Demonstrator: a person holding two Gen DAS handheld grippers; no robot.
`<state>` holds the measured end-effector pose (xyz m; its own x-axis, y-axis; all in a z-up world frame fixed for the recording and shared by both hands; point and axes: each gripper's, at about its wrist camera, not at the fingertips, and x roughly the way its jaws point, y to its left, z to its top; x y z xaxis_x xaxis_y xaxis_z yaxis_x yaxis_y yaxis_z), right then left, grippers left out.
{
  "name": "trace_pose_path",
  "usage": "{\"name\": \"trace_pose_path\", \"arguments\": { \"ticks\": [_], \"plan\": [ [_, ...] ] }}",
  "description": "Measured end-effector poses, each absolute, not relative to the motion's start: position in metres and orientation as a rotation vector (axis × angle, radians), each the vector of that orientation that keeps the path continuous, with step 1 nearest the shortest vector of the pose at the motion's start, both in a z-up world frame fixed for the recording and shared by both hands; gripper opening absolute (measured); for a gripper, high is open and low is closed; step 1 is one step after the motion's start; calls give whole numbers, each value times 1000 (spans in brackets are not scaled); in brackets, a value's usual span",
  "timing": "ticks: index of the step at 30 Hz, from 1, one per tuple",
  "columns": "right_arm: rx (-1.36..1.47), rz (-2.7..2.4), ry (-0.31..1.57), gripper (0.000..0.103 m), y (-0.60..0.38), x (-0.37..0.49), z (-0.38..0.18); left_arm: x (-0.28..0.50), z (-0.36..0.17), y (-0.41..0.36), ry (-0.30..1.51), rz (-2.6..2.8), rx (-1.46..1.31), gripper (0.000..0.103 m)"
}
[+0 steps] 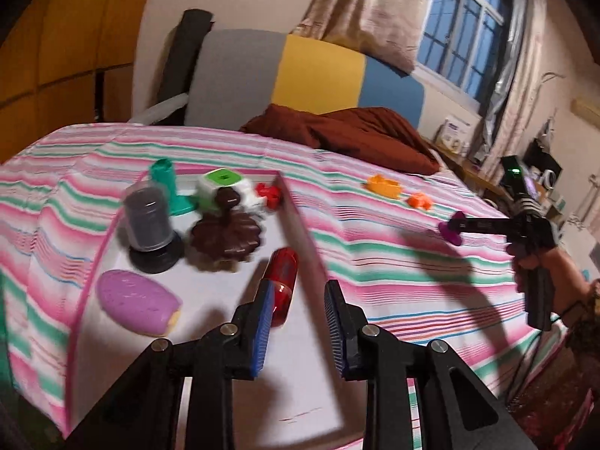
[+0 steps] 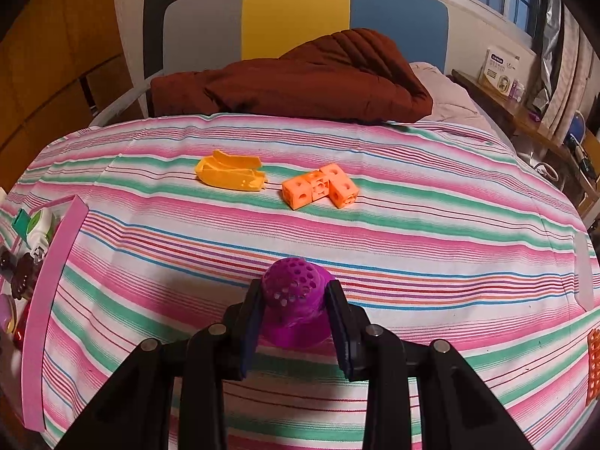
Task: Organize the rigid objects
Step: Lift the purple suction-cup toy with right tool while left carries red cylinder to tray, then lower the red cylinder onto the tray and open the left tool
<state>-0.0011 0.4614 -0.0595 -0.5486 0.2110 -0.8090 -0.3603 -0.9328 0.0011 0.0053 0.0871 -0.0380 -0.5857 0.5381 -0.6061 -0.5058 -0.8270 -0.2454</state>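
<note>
Our left gripper (image 1: 296, 322) hangs over the near right part of the pink-rimmed tray (image 1: 290, 202), its blue pads (image 1: 262, 322) drawn in to their narrowest with a bare gap between them and nothing held; the red capsule-shaped piece (image 1: 283, 281) lies on the tray floor just beyond and partly behind the left finger. Further into the tray we list: a lilac oval piece (image 1: 138, 302) at the near left; a clear tub with dark contents (image 1: 148, 221) standing on a black disc; a dark brown flower-shaped piece (image 1: 225, 232); a teal stand (image 1: 167, 183) at the back; a white cube with a green face (image 1: 225, 183); a small red piece (image 1: 268, 193) in the far right corner. The tray's right wall stands between these and the open bedsheet (image 2: 412, 225). Our right gripper (image 2: 294, 322), held in a hand (image 1: 532, 266), is closed on a purple perforated dome piece (image 2: 294, 292), pads pressing its two sides, raised above the striped sheet, well apart from the tray. Beyond it on the sheet lie a yellow-orange boat-shaped piece (image 2: 230, 174) and, just beside it, a cluster of orange holed cubes (image 2: 318, 187), neither touching the other. An orange lattice piece (image 2: 592, 363) shows at the right edge. A brown quilt (image 2: 300, 82) lies at the head of the bed.
</note>
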Motion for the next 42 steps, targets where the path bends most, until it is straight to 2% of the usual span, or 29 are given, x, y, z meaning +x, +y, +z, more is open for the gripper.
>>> {"name": "trace_pose_path", "arguments": {
  "ticks": [5, 7, 10, 12, 17, 21, 30, 37, 42],
  "plan": [
    [-1273, 2508, 230, 33, 458, -2, -59, 6, -44, 73, -69, 2392, -964, 28],
    [-1279, 2510, 230, 33, 456, -3, -60, 9, -46, 72, -55, 2395, -981, 33],
    [-1279, 2533, 273, 33, 452, -1, -58, 15, -48, 69, -44, 2383, -973, 51],
    [-1274, 2568, 313, 33, 444, 0, -56, 20, -47, 70, -15, 2400, -963, 68],
    [-1265, 2664, 327, 33, 414, 4, -50, 28, -44, 62, 15, 2442, -938, 88],
    [-1260, 2751, 374, 33, 385, 8, -48, 35, -38, 51, 36, 2480, -899, 97],
    [-1306, 2907, 400, 33, 316, 16, -31, 41, -37, 28, 51, 2570, -869, 102],
    [-1363, 3041, 315, 33, 251, 10, -16, 29, -32, 1, -83, 2634, -923, 103],
    [-1438, 3094, 223, 33, 209, 5, -21, 27, -26, -19, -113, 2697, -916, 103]
  ]
}}
